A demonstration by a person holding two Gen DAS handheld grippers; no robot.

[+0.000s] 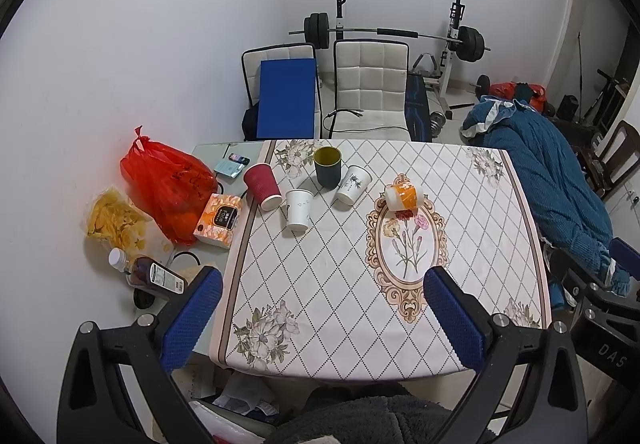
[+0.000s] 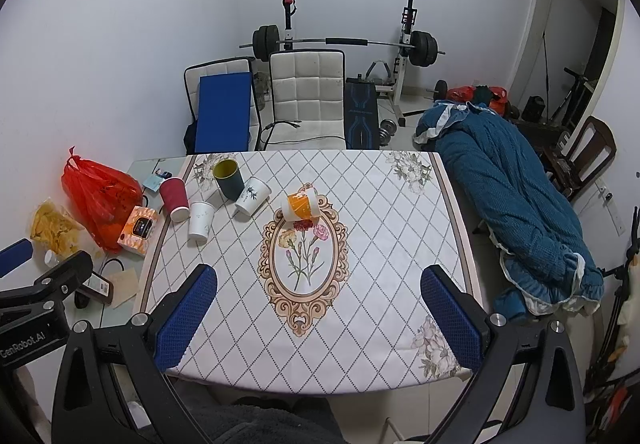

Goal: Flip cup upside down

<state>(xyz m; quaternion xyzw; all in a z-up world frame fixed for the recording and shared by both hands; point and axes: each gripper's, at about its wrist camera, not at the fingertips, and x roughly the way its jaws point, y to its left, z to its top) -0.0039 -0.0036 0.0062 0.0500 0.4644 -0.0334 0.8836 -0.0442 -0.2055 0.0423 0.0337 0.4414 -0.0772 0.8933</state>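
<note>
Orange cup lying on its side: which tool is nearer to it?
Right, narrowly. The orange cup lies ahead and slightly left of the open right tool; from the open left tool it sits further off to the right.

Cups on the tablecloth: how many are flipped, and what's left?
Done: the red cup, plain white cup, leaf-print cup and orange cup look inverted, the orange one apart. In hand: nothing; left gripper and right gripper hover with jaws wide, empty. Left: the dark green cup stands mouth up.
</note>
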